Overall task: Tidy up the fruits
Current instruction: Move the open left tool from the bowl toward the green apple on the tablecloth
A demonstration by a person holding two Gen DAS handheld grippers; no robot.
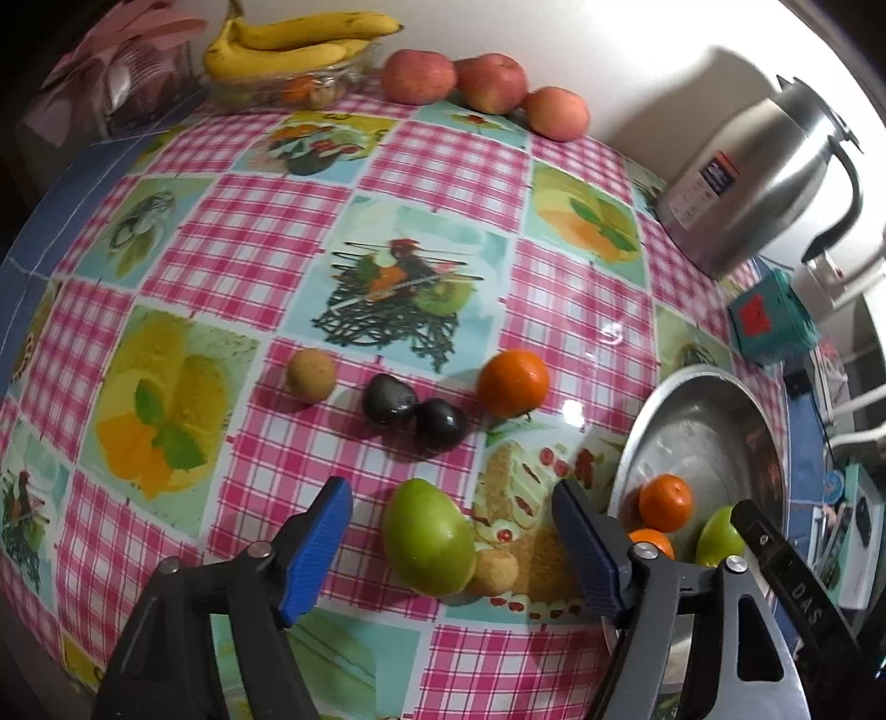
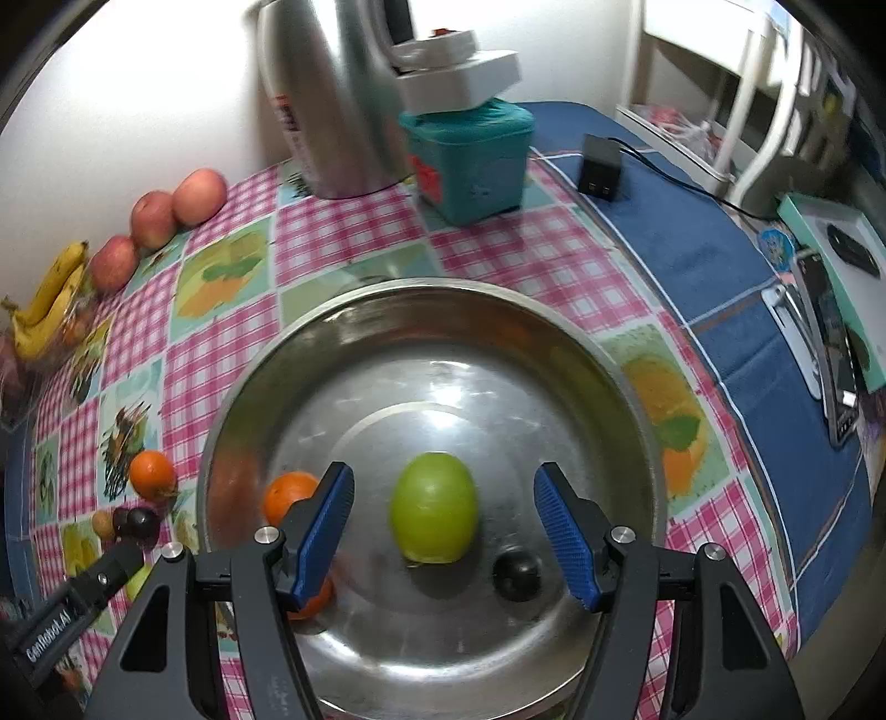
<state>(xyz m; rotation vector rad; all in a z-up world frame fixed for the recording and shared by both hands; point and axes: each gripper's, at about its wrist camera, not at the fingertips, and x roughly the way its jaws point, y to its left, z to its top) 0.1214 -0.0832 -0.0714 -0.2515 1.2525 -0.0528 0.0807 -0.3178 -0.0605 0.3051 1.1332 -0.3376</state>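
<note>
In the left wrist view my left gripper [image 1: 454, 548] is open above the checked tablecloth. A green fruit [image 1: 429, 537] lies on the cloth between its blue pads, clear of both, with a small tan fruit [image 1: 495, 570] against it. Farther off lie an orange [image 1: 512, 382], two dark plums [image 1: 412, 410] and another tan fruit [image 1: 310, 375]. My right gripper [image 2: 446, 534] hangs open over the steel bowl [image 2: 387, 293]. A second green fruit [image 2: 433, 507] rests in the bowl between its pads, untouched. The bowl also holds a dark plum [image 2: 518, 576] and two oranges [image 2: 288, 495].
Bananas [image 1: 293, 41] in a glass dish and three apples [image 1: 482, 83] line the wall at the back. A steel kettle [image 1: 758, 183] and a teal box [image 2: 470, 160] stand behind the bowl. A black charger [image 2: 601, 166] and boxes lie on the blue cloth to the right.
</note>
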